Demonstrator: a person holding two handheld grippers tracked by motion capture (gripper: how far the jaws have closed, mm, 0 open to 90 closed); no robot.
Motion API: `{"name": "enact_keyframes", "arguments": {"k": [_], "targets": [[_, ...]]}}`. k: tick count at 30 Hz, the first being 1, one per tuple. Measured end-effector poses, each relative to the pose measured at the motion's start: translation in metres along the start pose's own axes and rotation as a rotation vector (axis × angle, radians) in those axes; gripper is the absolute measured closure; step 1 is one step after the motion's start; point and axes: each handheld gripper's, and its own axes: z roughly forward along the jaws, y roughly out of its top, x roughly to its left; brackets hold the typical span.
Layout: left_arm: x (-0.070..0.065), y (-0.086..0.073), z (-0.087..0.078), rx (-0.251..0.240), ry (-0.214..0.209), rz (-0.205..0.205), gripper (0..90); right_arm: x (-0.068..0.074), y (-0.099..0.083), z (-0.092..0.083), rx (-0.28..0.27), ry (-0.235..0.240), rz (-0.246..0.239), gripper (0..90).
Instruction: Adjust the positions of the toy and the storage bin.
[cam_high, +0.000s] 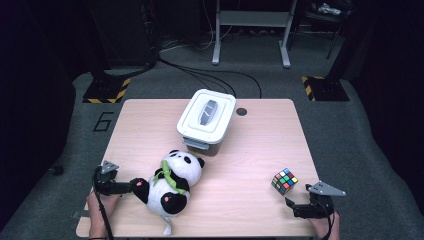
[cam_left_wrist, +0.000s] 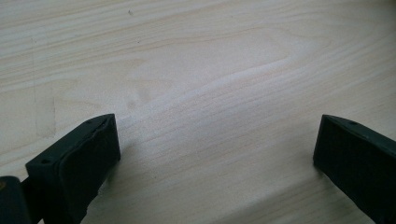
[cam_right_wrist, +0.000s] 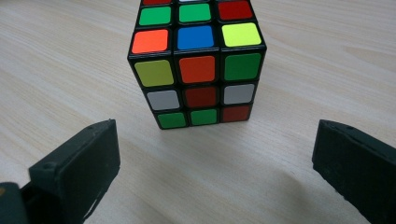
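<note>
Both sets of jaws are spread wide, with nothing gripped. On the wooden table (cam_high: 250, 150), the right gripper (cam_high: 299, 205) is pointed at a puzzle cube (cam_high: 284, 181), which is seen just ahead of its jaws, untouched. The left gripper (cam_high: 125, 187) is placed just beside a toy panda (cam_high: 172, 185). A lidded white box (cam_high: 206, 119) is set farther back.

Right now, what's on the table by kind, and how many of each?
Plush panda: 1
Lidded box: 1
Puzzle cube: 1
Total: 3
</note>
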Motion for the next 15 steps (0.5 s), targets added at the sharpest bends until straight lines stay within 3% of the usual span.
{"name": "enact_keyframes", "arguments": {"k": [15], "targets": [[-0.0001,-0.0001,0.0001,-0.002,-0.002,0.0,0.5,0.0,-0.0002,-0.0003,0.001,0.0,0.0,0.5]]}}
